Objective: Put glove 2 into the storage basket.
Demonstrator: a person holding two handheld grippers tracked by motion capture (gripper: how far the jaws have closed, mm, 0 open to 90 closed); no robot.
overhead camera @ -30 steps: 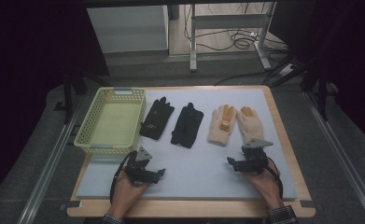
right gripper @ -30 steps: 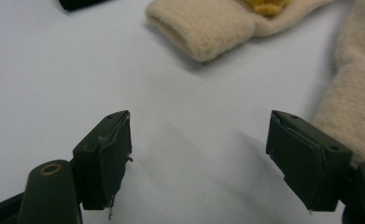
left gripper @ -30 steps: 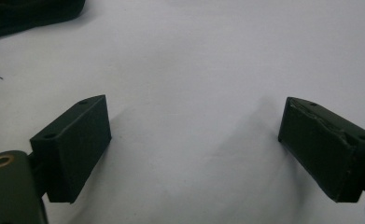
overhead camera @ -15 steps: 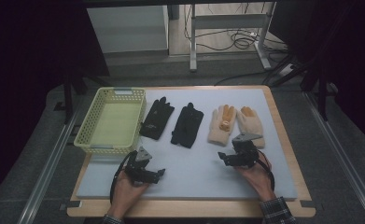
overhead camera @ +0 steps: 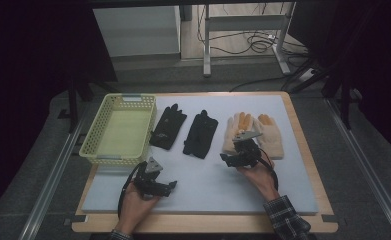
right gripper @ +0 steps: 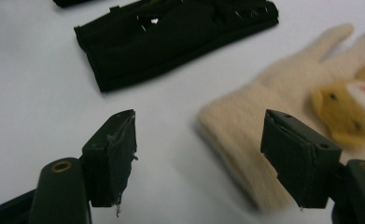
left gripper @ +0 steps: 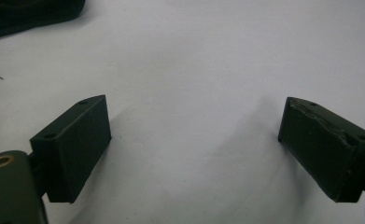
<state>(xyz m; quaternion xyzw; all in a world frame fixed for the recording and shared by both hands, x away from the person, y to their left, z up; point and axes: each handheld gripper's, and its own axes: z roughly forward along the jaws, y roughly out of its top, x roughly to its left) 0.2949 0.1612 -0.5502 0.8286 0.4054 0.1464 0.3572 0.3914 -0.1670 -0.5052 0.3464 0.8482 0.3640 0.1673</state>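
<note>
The high view was dim, its surroundings nearly black, with the pale mat (overhead camera: 208, 185) on the desk the brightest area and soft, weak shadows beside things. In the left gripper view, light from above cast faint shadows under the jaws; the picture was soft but readable. The right gripper view was blurred, most at the cream glove (right gripper: 264, 140), whose near edge smeared; the black glove (right gripper: 171, 42) lacked detail.

Right gripper (overhead camera: 231, 159) at frame center, jaws apart, just closing a bit, over cuff of left cream glove (overhead camera: 237, 131). Left gripper (overhead camera: 169, 186) lower left, open on white mat (overhead camera: 208, 185).
</note>
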